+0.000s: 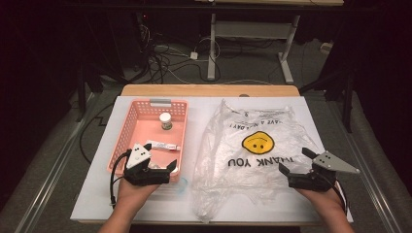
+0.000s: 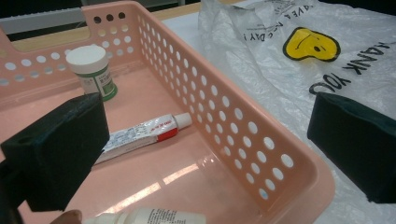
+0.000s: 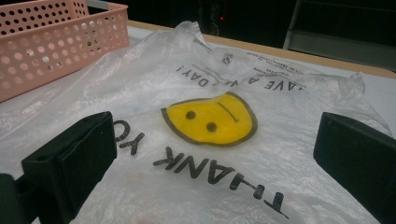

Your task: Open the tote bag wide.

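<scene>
While the tube point(image 2: 140, 133), jar point(image 2: 92, 70) and bottle point(image 2: 154, 216) lie in the basket point(image 1: 127, 127), nothing is bagged; both grippers' fingers point(image 2: 60, 149) wide, empty; bag point(image 1: 252, 155) flat at right.

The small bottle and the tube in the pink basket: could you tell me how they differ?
The small bottle stands upright near the basket's far end; the tube lies flat mid-floor. The bottle is squat with a green-banded label; the tube is long, white with a red band. Both have white caps.
</scene>
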Tool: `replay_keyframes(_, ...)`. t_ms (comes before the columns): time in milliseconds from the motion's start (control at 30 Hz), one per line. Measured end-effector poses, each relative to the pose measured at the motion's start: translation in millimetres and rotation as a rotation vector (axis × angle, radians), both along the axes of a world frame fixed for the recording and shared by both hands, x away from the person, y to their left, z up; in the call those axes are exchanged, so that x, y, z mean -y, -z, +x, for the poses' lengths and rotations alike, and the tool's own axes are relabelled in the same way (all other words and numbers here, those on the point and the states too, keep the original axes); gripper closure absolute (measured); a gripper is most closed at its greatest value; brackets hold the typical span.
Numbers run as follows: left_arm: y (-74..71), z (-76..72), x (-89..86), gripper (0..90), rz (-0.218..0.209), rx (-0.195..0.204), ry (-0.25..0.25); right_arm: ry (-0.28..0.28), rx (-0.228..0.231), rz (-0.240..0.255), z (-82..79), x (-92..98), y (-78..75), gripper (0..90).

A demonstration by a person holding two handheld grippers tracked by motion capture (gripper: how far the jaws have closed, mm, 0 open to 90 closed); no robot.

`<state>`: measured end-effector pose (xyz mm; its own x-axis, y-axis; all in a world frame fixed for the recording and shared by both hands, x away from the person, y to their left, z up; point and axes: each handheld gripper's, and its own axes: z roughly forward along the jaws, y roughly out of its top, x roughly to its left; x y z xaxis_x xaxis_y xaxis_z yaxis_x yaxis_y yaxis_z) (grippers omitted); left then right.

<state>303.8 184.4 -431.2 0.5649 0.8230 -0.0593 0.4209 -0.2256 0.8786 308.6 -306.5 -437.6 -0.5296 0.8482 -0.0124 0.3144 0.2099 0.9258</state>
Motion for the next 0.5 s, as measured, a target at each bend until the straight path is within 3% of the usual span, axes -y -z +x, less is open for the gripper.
replay_keyframes(500, -2.7, -0.7, -0.2, 0.0, -0.006, 0.003, -0.003, -0.005, 0.038, 0.015, -4.7, 1.2, -6.0, 0.1)
